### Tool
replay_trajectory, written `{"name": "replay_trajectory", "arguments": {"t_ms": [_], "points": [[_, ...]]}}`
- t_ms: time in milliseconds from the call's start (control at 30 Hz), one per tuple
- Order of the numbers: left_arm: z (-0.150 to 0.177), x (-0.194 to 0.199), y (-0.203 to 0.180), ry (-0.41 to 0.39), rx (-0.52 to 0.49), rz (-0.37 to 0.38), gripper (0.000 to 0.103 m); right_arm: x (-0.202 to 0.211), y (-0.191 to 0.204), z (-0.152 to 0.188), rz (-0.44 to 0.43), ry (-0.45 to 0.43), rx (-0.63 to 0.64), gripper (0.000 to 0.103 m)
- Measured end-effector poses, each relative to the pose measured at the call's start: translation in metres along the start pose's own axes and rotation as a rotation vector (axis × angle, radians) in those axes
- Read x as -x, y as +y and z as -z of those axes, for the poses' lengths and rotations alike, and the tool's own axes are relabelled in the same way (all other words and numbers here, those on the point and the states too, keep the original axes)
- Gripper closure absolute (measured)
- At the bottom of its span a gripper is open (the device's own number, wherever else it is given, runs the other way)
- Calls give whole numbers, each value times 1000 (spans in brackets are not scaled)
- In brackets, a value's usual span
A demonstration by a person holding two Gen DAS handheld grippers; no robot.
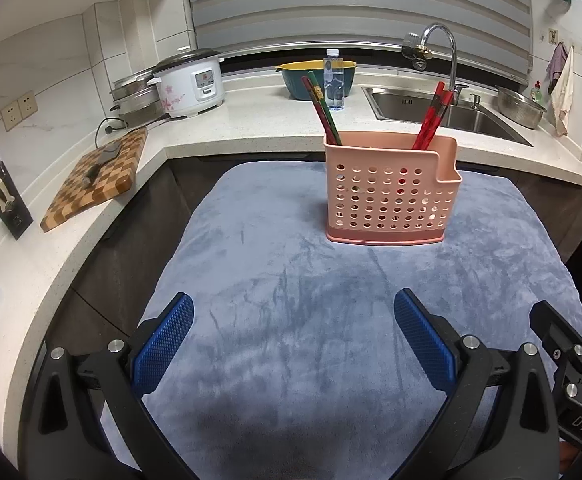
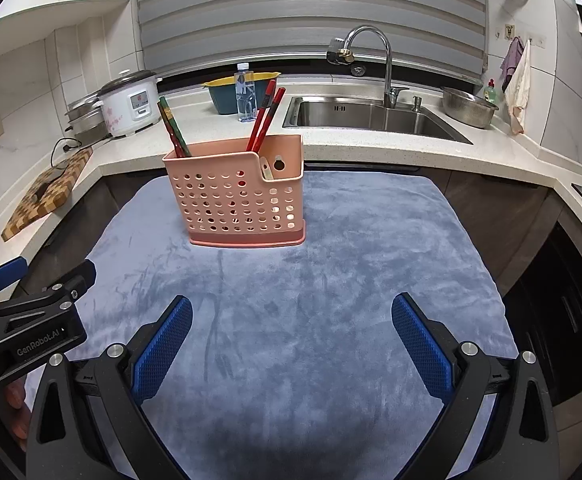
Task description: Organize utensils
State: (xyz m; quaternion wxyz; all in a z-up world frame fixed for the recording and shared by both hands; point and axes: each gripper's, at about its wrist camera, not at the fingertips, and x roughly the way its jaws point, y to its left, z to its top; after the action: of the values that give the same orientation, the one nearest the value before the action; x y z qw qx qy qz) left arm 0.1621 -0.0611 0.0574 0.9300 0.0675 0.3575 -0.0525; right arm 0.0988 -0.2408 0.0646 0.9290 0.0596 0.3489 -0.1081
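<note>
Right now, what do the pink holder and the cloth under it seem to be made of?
The pink utensil holder looks like moulded plastic, matte: uniform colour, punched round holes. The grey-blue cloth looks like plush fleece or microfibre: brushed streaks show in its nap.

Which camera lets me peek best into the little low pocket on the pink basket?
The right wrist view. There the low pocket of the pink basket opens toward the camera, showing its back wall's hole and a pale object inside. The left wrist view shows only the pocket's rim and outer wall.

Chopsticks (image 1: 323,110) in pink holder (image 1: 391,196)
</note>
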Motion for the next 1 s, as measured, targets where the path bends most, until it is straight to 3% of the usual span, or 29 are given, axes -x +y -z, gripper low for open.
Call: {"name": "replay_trajectory", "arguments": {"t_ms": [1000], "points": [[2,-2,1,5,2,-15,7,-2,6,4,-2,6,3,7]]}}
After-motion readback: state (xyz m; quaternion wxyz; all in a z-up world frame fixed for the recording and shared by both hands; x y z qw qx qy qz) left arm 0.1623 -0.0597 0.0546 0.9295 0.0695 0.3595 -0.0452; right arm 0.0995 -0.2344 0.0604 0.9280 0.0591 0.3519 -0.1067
